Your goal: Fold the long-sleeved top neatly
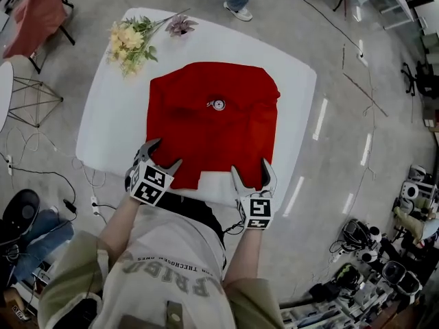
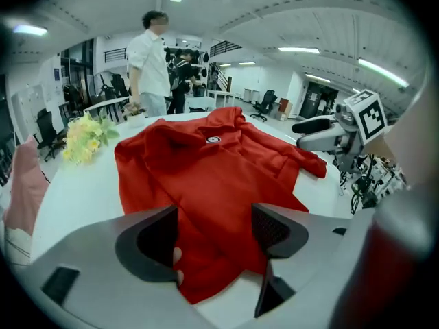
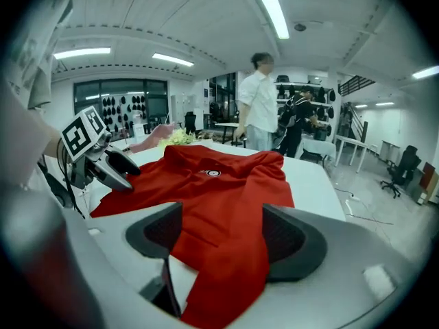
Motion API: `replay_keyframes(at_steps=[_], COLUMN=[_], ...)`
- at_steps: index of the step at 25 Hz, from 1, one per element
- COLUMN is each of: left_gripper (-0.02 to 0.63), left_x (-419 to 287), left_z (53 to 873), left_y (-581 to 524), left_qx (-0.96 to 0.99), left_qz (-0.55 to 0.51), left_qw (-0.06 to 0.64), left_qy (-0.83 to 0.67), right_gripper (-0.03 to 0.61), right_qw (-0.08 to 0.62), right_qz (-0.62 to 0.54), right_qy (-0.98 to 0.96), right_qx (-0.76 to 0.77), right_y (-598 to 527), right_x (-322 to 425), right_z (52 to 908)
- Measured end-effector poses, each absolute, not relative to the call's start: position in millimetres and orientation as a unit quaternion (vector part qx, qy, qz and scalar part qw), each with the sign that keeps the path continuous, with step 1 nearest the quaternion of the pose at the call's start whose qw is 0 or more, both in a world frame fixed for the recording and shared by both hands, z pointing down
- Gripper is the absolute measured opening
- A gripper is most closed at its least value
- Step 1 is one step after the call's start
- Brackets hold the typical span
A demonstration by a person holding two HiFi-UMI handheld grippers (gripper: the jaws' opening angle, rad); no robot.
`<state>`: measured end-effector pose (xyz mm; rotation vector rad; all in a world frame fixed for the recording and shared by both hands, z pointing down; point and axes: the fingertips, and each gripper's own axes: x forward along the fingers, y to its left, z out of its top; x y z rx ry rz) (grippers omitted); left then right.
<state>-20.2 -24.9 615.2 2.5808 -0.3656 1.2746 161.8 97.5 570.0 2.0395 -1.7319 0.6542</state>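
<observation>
Left claw [image 1: 168, 152], right claw [image 1: 250, 166] over top [image 1: 212, 132]

Red long-sleeved top [image 1: 212, 118] lies partly folded on table

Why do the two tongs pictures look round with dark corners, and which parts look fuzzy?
Left gripper view: a wide lens bends everything into a circle with black corners; the red top is sharp, the left tongs up close look soft. Right gripper view: same bulge, and the ceiling light glares white. Head view: even light, pale shiny streaks on the floor.
</observation>
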Motion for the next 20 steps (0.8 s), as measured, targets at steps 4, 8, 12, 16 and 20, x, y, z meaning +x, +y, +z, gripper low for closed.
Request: replay_keyframes(at_steps=[4,8,12,16,20], left_gripper=[0.337,0.339,0.339,0.339,0.339], left_x=[-26.3,-27.1,-31.7,-47.6,-65.0], left_z=[624.9,631.4,634.8,634.4,635.8], left_y=[-17.6,-17.2,-10.9,9.7,32.1], left_qx=[0.874,0.868,0.862,0.857,0.853], left_qz=[0.447,0.45,0.462,0.468,0.473], left_qw=[0.147,0.16,0.15,0.155,0.148], left_qy=[-0.124,-0.133,-0.144,-0.149,-0.161], right_gripper=[0.357,0.356,0.353,0.353,0.353], right_qw=[0.24,0.284,0.296,0.293,0.284], right_qz=[0.278,0.3,0.306,0.31,0.31], right_qy=[-0.622,-0.626,-0.634,-0.644,-0.655], right_qx=[0.691,0.661,0.646,0.636,0.628], right_y=[85.0,91.0,102.7,122.3,146.3], right_x=[160.6,153.3,145.6,130.2,111.3], right_z=[606.4,626.1,629.7,628.0,627.2])
